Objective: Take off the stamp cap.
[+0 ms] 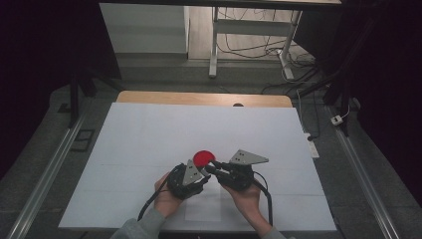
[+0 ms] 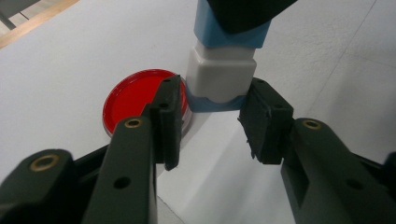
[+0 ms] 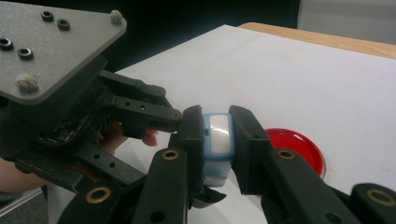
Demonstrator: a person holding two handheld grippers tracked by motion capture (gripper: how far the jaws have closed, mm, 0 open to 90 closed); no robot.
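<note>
Two hands come in from the bottom of the high view, each holding a black gripper over a white table [image 1: 149, 139]. Held by the right gripper [image 3: 218, 140] is a small block [image 3: 218, 135], pale blue with a white face, its jaws closed tight on the block's two sides. Meeting it from the other side, the left gripper [image 2: 210, 123] has its jaws spread, one on each side of the block's lower end [image 2: 219, 100] (whether they touch it cannot be told). Just beside the block, a round red lid [image 1: 203, 158] lies flat on the table, close against the tips of both grippers, near the table's middle
</note>
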